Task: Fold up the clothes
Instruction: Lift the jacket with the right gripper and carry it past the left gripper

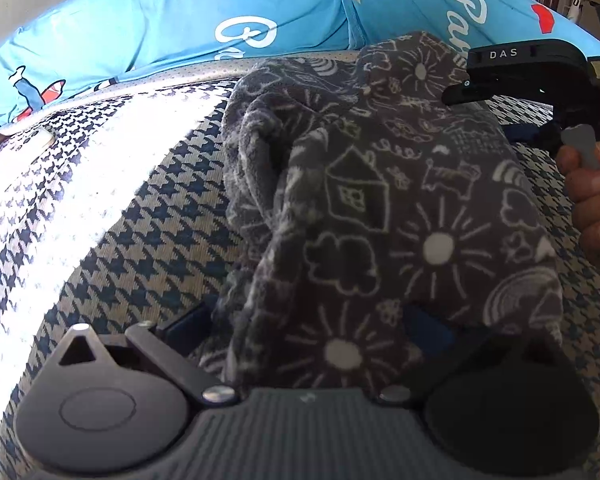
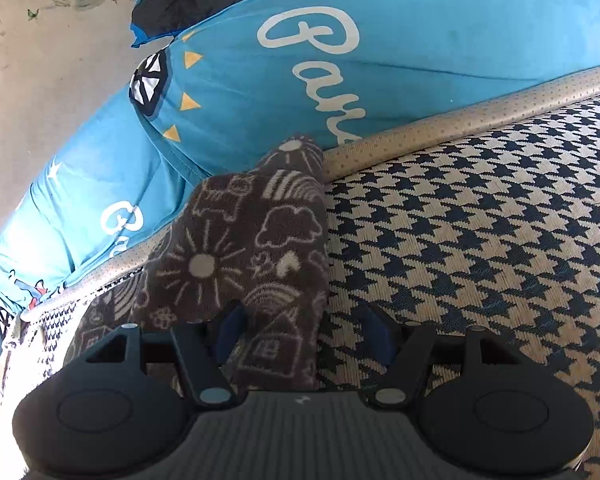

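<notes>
on the houndstooth cushion the soft, light, floppy fleece garment is clamped by the left gripper, the right gripper standing released, and a doubled edge is judged the best hold.

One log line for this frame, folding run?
grey doodle-print garment bunched on houndstooth cushion | left hand-held gripper around cloth | right hand-held gripper open

Grey cloth with white doodles; navy-and-beige houndstooth cushion; bright blue pillow with white script.

Grey doodle-print fleece garment lies bunched on houndstooth cushion.
</notes>
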